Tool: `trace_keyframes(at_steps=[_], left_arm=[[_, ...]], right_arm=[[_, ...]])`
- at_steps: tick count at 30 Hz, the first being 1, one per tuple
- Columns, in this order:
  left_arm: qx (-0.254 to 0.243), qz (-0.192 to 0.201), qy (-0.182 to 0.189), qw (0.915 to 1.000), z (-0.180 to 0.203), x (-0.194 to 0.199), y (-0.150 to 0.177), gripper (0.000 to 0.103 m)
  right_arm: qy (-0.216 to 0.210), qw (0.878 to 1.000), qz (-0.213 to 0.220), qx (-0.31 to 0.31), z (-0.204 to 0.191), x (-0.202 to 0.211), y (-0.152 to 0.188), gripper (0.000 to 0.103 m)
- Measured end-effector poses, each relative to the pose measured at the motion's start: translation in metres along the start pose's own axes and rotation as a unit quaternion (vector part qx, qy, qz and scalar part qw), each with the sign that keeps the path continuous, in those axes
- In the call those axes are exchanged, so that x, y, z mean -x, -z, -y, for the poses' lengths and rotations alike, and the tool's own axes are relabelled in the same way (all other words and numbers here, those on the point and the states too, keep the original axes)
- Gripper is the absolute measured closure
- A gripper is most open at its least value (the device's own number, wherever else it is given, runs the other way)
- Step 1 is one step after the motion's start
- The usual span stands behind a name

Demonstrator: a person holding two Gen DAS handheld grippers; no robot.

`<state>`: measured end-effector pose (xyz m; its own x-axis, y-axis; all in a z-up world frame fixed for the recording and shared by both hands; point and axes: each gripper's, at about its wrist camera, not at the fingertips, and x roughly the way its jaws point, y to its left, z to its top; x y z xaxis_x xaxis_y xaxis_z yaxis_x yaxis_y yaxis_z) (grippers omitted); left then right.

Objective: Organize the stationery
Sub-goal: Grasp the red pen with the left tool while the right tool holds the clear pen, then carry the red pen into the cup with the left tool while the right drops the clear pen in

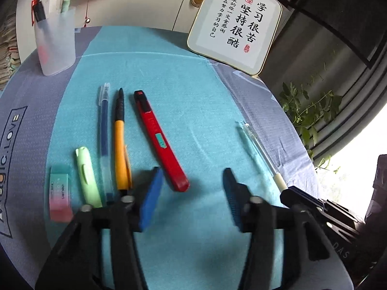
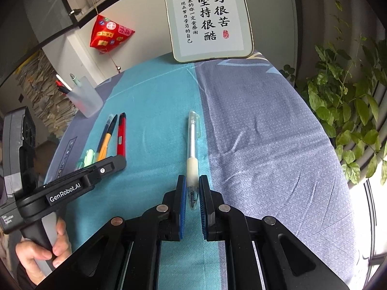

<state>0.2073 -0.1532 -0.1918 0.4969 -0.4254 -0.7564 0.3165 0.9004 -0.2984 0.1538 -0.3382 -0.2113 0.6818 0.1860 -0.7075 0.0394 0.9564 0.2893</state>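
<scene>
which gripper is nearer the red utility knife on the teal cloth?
Left. The left gripper hangs open right at the near end of the red utility knife, touching nothing. The right gripper is off to the side, shut on the clear gel pen with white grip.

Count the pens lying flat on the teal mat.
4: blue pen, orange pen, green pen side by side at left; clear pen apart, in the right tongs. The cup's pens are excluded.

surface: grey-blue cloth (image 2: 266, 120) | on it: teal towel (image 1: 169, 77), frosted pen cup (image 1: 55, 41), framed calligraphy (image 1: 234, 24)
</scene>
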Motion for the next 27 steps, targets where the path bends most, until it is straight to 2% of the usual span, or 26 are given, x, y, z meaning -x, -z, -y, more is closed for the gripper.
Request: trace_keyframes(at_steps=[1,2,4,5,6,8,12,17,21,24,27], left_arm=[[-0.006,0.002,-0.03,0.9995,0.005,-0.003,0.0,0.026],[-0.01,0.011,-0.055,0.9984,0.008,-0.006,0.001,0.032],[-0.021,0.029,-0.1,0.9943,0.011,-0.011,0.001,0.056],[-0.027,0.033,-0.116,0.9923,0.011,-0.012,0.0,0.08],[-0.03,0.032,-0.126,0.9911,0.008,-0.013,-0.002,0.088],[-0.04,0.024,-0.125,0.991,0.003,-0.013,-0.006,0.091],[-0.051,0.014,-0.111,0.9924,0.0,-0.004,-0.008,0.092],[-0.074,0.04,-0.097,0.9917,-0.001,0.04,-0.01,0.092],[-0.084,0.07,-0.104,0.9885,-0.004,0.074,-0.012,0.092],[-0.075,0.077,-0.08,0.991,-0.01,0.091,-0.016,0.092],[-0.08,0.096,-0.091,0.988,-0.009,0.105,-0.018,0.092]], right_arm=[[-0.001,1.0,-0.001,-0.001,0.001,-0.001,0.0,0.092],[-0.002,1.0,-0.002,-0.003,0.001,-0.001,0.0,0.092],[-0.004,1.0,-0.001,-0.005,0.003,0.0,0.001,0.092],[-0.004,1.0,-0.001,-0.006,0.005,0.001,0.001,0.092],[-0.003,1.0,0.0,-0.007,0.006,0.002,0.001,0.092],[0.0,1.0,0.003,-0.011,0.01,0.005,0.001,0.092],[-0.003,1.0,0.012,-0.021,0.014,0.012,-0.002,0.093],[-0.006,1.0,0.024,-0.009,0.007,0.023,-0.007,0.092],[-0.015,0.999,0.034,-0.003,-0.003,0.029,-0.012,0.092],[-0.022,0.999,0.044,0.002,-0.013,0.035,-0.016,0.092],[-0.026,0.998,0.054,0.009,-0.023,0.042,-0.021,0.092]])
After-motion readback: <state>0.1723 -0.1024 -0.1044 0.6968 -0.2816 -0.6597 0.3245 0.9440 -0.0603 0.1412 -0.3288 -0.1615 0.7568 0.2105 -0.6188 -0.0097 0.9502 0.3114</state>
